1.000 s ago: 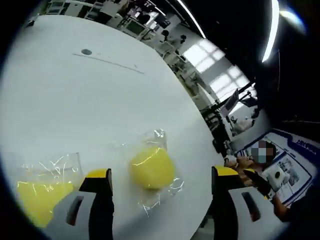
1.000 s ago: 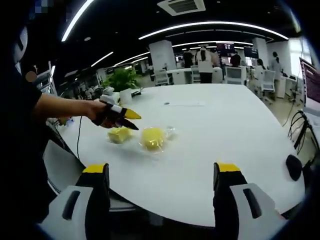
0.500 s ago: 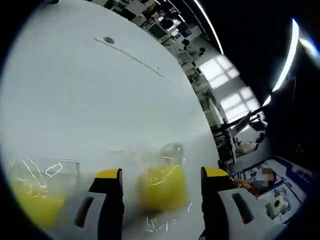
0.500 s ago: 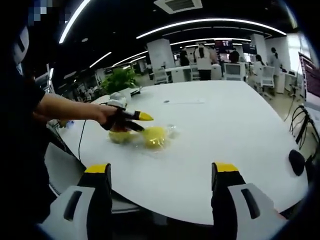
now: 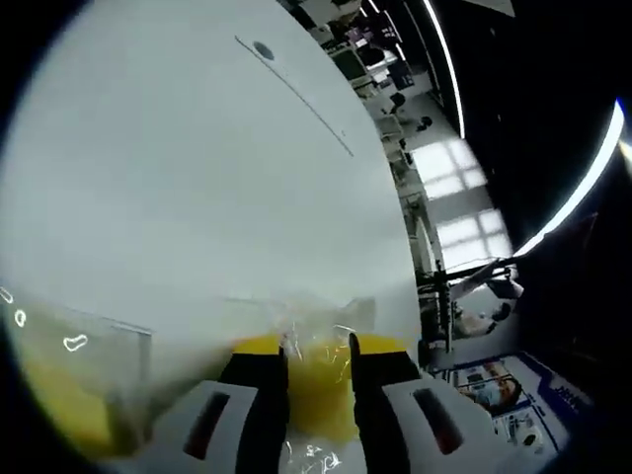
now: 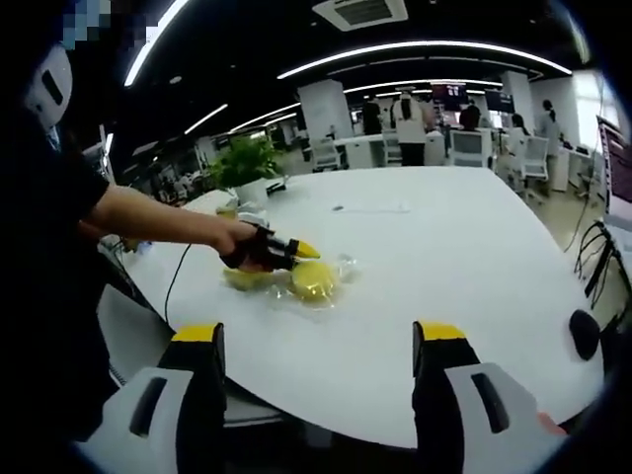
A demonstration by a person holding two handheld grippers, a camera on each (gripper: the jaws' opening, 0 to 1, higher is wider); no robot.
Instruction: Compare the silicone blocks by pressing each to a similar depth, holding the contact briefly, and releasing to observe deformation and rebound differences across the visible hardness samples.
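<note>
A round yellow silicone block (image 5: 318,395) in clear wrap lies on the white table (image 5: 178,197), and my left gripper (image 5: 318,367) is shut on it, squeezing it between both jaws. A second yellow block (image 5: 54,400) in a clear bag rests to its left. From the right gripper view, a person's hand holds the left gripper (image 6: 296,251) against the round block (image 6: 316,280), with the other block (image 6: 243,280) just behind the hand. My right gripper (image 6: 316,341) hangs open and holds nothing, well short of the blocks, near the table's front edge.
A potted plant (image 6: 242,158) stands at the table's far left corner. A black mouse-like object (image 6: 583,332) lies at the right edge, and a thin flat item (image 6: 370,207) lies farther back. A dark cable (image 6: 176,281) trails off the left side. People stand among desks behind.
My left gripper has moved onto the round block and its jaws have come together on it. The right gripper has stayed open and about where it was.
</note>
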